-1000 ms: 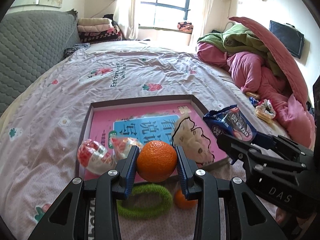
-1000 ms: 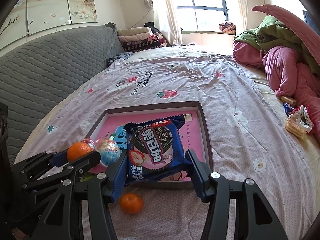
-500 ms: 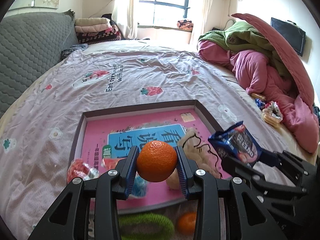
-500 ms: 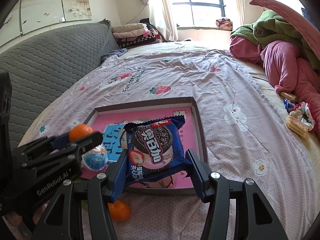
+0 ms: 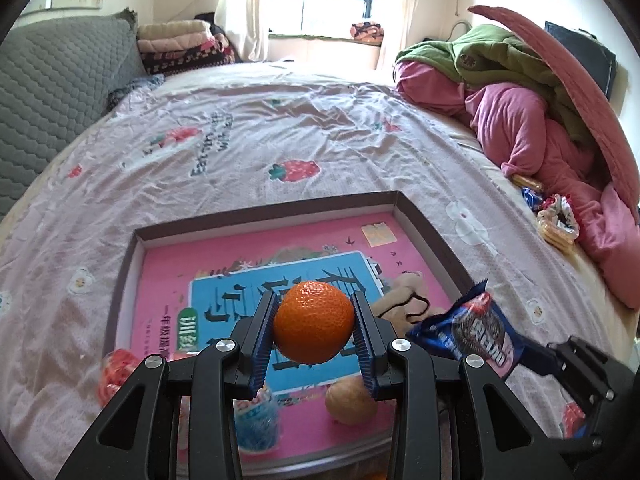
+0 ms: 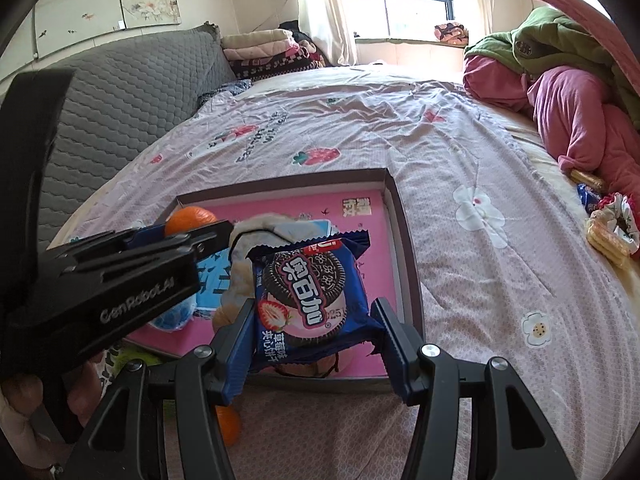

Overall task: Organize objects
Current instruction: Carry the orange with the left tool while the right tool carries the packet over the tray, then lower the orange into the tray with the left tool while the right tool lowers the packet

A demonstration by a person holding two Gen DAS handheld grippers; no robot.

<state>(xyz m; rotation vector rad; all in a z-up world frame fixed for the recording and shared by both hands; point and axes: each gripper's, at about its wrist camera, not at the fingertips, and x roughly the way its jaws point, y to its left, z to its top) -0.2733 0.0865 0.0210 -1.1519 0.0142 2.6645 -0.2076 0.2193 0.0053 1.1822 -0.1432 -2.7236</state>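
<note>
Since a second ago both tools have travelled forward from the near edge of the shallow box [image 5: 430, 236], so more of its pink floor shows beneath them. The left tool [image 5: 314, 330] is clamped on a round, dimpled orange [image 5: 314, 322], held above the blue panel of the book cover lining the box. The right tool [image 6: 316, 326] grips a blue cookie packet [image 6: 310, 294] by its two side edges; the packet stands upright, long axis vertical, printed face toward the camera, above the box's near right part.
</note>
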